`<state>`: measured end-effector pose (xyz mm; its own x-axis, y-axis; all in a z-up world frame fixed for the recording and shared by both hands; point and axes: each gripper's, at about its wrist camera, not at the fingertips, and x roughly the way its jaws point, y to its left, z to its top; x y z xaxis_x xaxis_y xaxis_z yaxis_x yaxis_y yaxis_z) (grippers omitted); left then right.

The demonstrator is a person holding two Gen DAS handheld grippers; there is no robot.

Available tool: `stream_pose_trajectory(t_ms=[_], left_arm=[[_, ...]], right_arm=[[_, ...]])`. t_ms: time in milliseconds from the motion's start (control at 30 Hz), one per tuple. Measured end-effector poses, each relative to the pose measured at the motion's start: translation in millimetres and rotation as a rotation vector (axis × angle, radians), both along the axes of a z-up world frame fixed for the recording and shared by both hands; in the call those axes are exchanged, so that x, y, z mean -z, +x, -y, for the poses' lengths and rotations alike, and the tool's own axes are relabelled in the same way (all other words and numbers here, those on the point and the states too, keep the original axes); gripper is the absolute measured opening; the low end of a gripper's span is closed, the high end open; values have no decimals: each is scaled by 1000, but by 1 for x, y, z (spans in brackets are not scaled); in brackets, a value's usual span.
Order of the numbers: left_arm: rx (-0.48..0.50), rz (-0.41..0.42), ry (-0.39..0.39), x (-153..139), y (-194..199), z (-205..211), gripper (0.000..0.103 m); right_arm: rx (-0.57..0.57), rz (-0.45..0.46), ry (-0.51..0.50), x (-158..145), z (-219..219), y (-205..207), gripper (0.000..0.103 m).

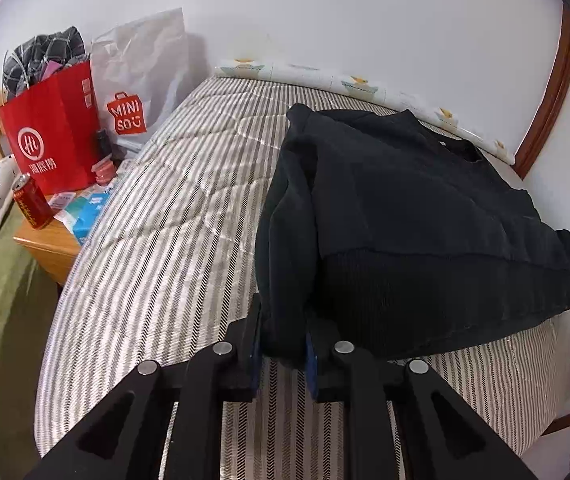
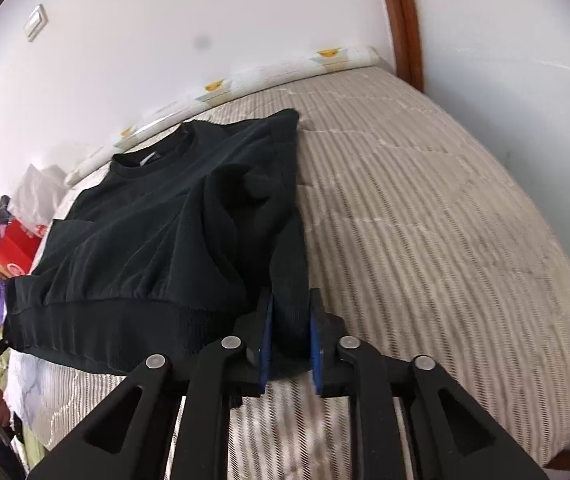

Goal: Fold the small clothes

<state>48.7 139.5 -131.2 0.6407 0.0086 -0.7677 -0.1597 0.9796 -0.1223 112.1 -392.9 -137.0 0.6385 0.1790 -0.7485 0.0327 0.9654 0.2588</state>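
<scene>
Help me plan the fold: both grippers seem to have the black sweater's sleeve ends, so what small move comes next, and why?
Probably lift both together and carry the hem toward the collar. The left gripper and right gripper each pinch a folded-in sleeve end at the hem of the black sweater, which lies flat on the striped mattress with sleeves already in.

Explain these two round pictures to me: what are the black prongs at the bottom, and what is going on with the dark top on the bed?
There is no robot here. A person holds a hand tool in each hand, and each tool carries a wide-angle camera looking along its two jaws, hence the round pictures. One picture is from the left gripper, the other from the right gripper. A black sweatshirt lies on a striped mattress. Each tool pinches a sleeve end at the hem corners, ready for folding. Beside the bed stand a red bag and a red can.
</scene>
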Motion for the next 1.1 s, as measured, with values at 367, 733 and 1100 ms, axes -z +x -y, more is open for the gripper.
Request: stream_pose_trajectory(t_ms=[367, 733, 1100], left_arm=[[-1, 104, -37, -28, -8, -2, 44], [118, 109, -98, -17, -8, 24, 47], [120, 20, -98, 8, 20, 34, 47]], right_arm=[[-10, 126, -121, -39, -24, -17, 36], [-90, 90, -117, -18, -57, -17, 36], [-84, 71, -109, -1, -57, -9, 39]])
